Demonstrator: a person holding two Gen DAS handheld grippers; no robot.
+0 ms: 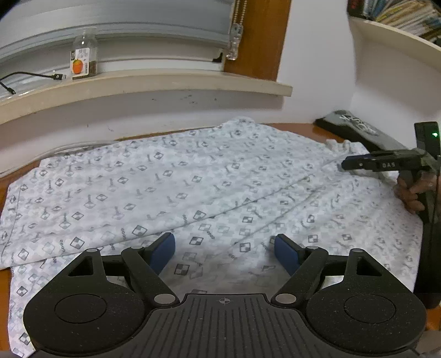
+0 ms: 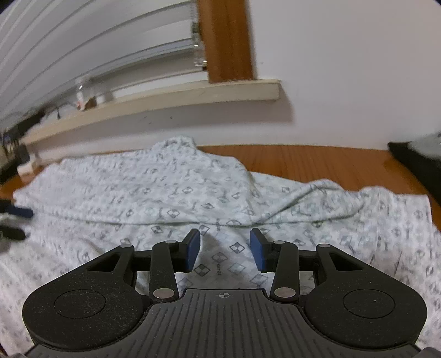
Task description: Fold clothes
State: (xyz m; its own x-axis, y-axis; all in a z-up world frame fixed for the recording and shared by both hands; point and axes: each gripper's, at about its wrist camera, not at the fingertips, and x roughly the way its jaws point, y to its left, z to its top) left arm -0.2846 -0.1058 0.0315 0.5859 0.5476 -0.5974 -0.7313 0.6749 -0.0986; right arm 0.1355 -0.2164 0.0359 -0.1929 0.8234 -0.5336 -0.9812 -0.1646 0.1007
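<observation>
A white patterned shirt [image 1: 193, 181] lies spread on the wooden table, its far half folded over the near half along a diagonal edge. My left gripper [image 1: 224, 252] hovers open over the near part of the cloth, with nothing between its blue pads [image 1: 162, 252]. The right gripper [image 1: 347, 164] shows in the left wrist view at the right, held by a hand [image 1: 410, 192] above the shirt's right end. In the right wrist view the right gripper [image 2: 224, 252] stands open just above the shirt [image 2: 171, 198], close to a fold edge, holding nothing.
A window sill [image 1: 137, 85] with a small jar [image 1: 84, 57] and a cable runs behind the table. A dark folded garment [image 1: 355, 126] lies at the far right. Bare wooden table [image 2: 303, 162] shows beyond the shirt. A white shelf with books [image 1: 399, 13] stands at upper right.
</observation>
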